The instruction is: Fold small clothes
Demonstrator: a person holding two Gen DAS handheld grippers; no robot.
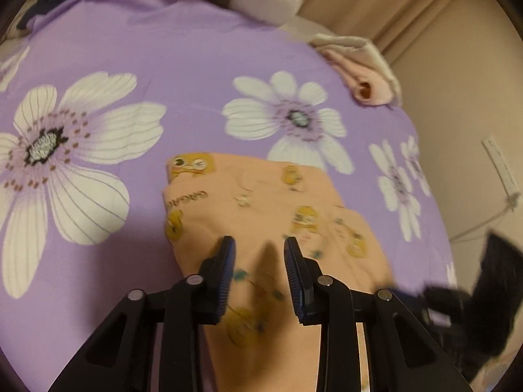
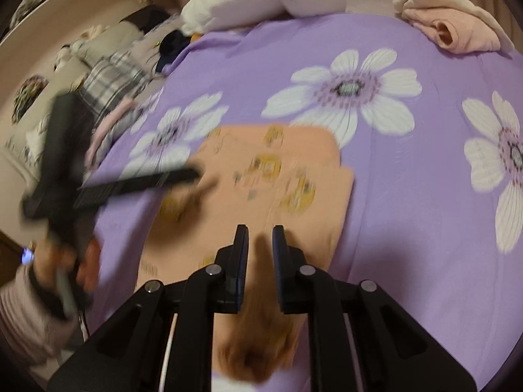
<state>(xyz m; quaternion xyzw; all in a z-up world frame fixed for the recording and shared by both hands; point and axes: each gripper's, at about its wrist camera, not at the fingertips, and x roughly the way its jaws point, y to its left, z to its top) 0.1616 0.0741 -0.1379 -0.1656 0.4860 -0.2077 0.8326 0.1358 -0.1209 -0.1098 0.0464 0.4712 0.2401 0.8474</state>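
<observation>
The peach garment (image 1: 261, 202) lay at lower centre on the purple bedsheet (image 1: 183, 52); it seemed light, soft and limp, best taken at a corner. Both the left hand-held gripper (image 1: 259, 245) and the right hand-held gripper (image 2: 260, 232) stood slightly spread, pinching nothing.

i see my left gripper (image 1: 259, 243) with jaws parted over the peach printed garment (image 1: 261, 202); purple flowered bedsheet (image 1: 183, 65) ahead, folded pink clothes (image 1: 359, 68) beyond, to the right.
</observation>
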